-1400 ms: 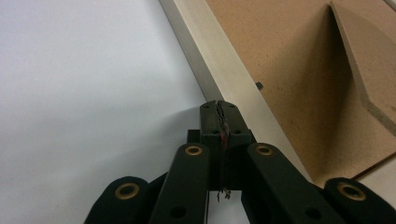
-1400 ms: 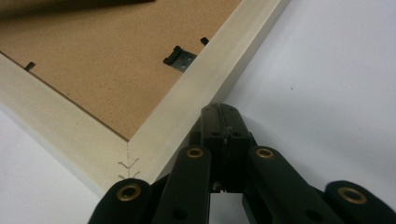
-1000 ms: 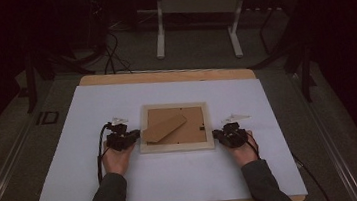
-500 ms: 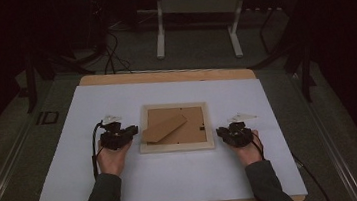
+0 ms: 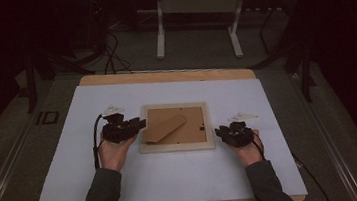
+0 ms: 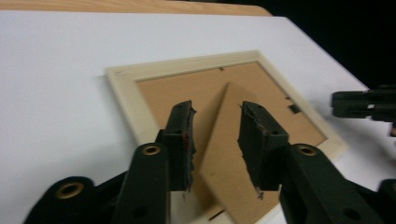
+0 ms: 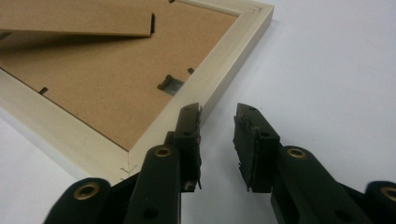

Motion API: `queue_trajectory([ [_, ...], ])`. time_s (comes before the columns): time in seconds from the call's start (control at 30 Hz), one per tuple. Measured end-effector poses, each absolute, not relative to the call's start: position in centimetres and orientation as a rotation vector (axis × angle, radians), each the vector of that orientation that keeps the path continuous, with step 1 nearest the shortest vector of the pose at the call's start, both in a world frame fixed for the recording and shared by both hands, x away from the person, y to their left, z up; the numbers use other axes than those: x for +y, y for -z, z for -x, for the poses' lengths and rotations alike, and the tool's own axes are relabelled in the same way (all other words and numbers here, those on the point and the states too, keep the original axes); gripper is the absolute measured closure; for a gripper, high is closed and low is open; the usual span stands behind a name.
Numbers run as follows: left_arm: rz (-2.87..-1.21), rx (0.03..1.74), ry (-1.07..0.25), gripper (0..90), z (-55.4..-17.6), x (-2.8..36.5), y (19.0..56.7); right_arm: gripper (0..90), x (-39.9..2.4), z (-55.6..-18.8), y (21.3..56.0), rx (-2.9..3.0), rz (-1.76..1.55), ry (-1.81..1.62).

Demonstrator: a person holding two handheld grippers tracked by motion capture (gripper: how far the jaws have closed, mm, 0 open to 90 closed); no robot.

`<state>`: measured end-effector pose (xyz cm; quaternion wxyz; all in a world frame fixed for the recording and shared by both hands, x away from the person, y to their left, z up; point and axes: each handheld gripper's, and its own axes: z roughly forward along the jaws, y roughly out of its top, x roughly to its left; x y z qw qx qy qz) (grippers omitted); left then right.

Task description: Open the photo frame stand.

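Note:
A pale wooden picture frame lies face down on the white sheet, its brown back board and folded stand facing up. My left gripper hovers over the frame's left edge. Its jaws have just been opening and stand open above the stand, gripping nothing. My right gripper sits low beside the frame's right edge. Its jaws have also just been opening, with bare sheet between them and one finger beside the rail. The right gripper also appears far off in the left gripper view.
The white sheet covers a wooden table whose bare far edge shows. A metal clip sits on the back board near the right rail. Beyond the table, white bench legs and cables stand on a dark floor.
Both grippers have opened their jaws. The left hand has risen and now hangs over the frame's left edge. The right gripper has drawn slightly away from the right edge. The frame lies where it was.

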<state>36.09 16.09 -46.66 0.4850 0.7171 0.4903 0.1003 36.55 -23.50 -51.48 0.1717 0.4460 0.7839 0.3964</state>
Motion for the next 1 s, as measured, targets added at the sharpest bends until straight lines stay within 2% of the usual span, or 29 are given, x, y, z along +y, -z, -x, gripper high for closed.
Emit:
queue_trajectory([
  [0.37,-1.788,1.179,-0.129,46.5,-37.5,14.5,46.8,64.4,-23.3,-36.5,51.4,2.228,-1.259,-1.144],
  [1.0,-1.855,1.231,0.029,42.0,-39.3,13.8,48.4,61.5,-22.6,-36.2,51.6,2.259,-1.230,-1.152],
])
